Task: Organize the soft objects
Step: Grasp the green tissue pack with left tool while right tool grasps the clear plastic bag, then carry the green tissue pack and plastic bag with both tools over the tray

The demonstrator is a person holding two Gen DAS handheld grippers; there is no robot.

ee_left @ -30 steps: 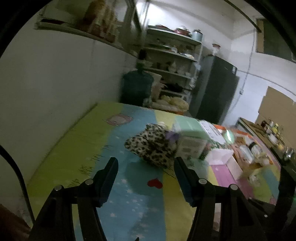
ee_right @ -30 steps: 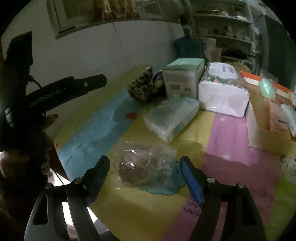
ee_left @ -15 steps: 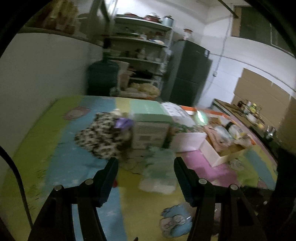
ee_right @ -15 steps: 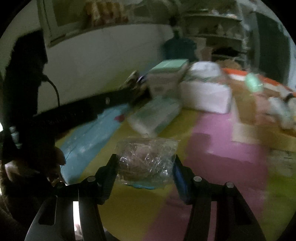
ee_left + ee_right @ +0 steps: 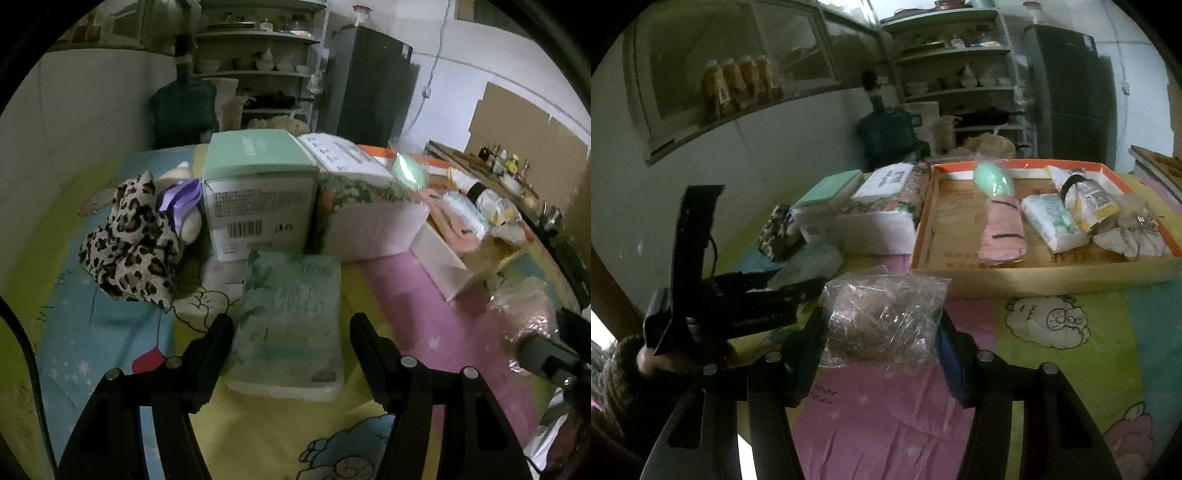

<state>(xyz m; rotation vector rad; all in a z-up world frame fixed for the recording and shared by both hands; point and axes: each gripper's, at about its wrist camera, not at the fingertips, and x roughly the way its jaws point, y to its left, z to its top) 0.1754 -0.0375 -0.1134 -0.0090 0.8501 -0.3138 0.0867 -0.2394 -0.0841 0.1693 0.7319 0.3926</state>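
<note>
A flat pale-green tissue pack [image 5: 291,317] lies on the cartoon-print mat [image 5: 110,332]. My left gripper [image 5: 290,328] straddles its near half. The jaws are opening and the pads stand just off the pack's sides. My right gripper [image 5: 881,332] is shut on a crinkled clear plastic bag [image 5: 882,317] with something soft and brown inside, held above the mat. That same bag [image 5: 524,310] shows at the right edge of the left wrist view. In the right wrist view the left gripper [image 5: 798,282] is at the left, in a person's hand [image 5: 665,362].
A leopard-print plush [image 5: 129,240] with a purple ribbon, a mint-green box [image 5: 258,192] and a floral white tissue bale [image 5: 365,210] stand behind the pack. An orange-rimmed cardboard tray [image 5: 1034,277] to the right holds several soft packs. A wall runs along the left.
My left gripper swung right and down from the leopard plush to the green tissue pack. My right gripper closed on the plastic bag and lifted it toward the tray.
</note>
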